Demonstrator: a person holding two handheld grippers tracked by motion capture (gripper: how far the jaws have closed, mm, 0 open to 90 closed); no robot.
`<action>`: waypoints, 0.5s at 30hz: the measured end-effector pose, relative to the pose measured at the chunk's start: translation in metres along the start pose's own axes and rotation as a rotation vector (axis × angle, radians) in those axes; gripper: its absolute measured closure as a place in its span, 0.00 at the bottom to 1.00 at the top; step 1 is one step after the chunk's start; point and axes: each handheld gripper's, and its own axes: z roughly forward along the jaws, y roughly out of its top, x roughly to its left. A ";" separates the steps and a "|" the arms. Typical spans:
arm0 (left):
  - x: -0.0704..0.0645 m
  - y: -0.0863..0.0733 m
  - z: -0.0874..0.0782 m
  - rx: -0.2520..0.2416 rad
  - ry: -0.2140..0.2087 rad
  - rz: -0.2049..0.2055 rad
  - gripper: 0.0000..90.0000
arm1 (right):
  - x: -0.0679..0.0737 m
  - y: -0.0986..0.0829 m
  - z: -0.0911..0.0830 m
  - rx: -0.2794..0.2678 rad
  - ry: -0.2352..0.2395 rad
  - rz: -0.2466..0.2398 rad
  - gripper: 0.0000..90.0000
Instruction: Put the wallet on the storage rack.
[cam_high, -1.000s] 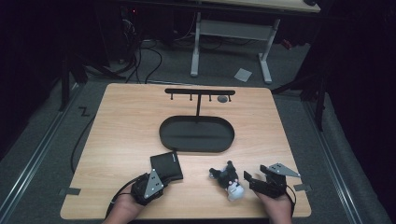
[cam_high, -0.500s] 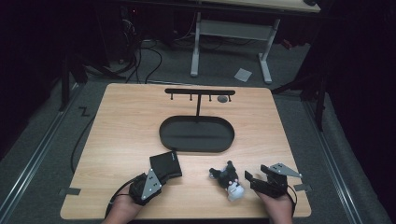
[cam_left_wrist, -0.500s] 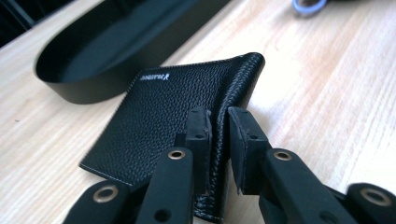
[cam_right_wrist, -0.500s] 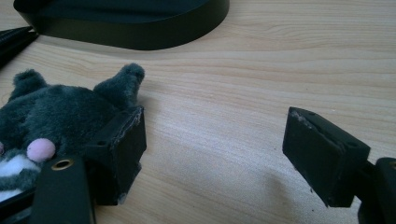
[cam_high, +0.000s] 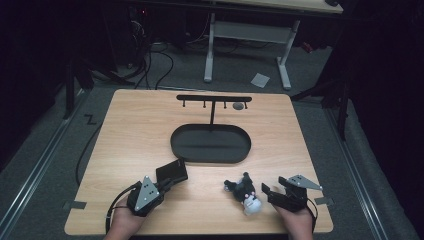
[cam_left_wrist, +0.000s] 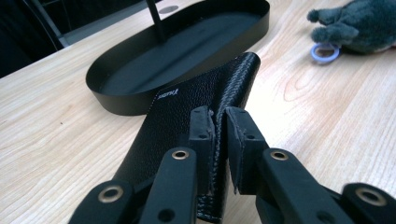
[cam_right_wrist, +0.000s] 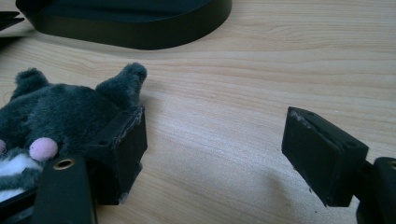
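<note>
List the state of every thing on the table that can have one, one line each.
Left gripper: jaws shut on the wallet's edge.
Black wallet: folded shut, near end pinched and lifted.
Right gripper: jaws open, holding nothing.
Plush toy: lying on the table, beside the right gripper.
Black oval tray: upright, nothing in it.
Hook rack: standing on its post, hooks bare.

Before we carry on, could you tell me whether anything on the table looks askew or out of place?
Yes: the black leather wallet is tilted, one edge pinched in the left gripper. The grey plush toy lies on its side beside the open right gripper.
</note>
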 end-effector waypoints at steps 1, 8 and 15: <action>0.001 0.000 -0.002 -0.011 0.004 -0.010 0.90 | 0.000 0.000 0.000 -0.001 0.000 -0.002 0.25; 0.007 0.001 -0.009 -0.046 0.023 -0.038 0.91 | 0.000 0.000 0.001 0.001 0.001 -0.005 0.25; 0.014 0.003 -0.020 -0.099 0.036 -0.088 0.92 | 0.000 0.000 0.001 0.004 0.002 -0.005 0.25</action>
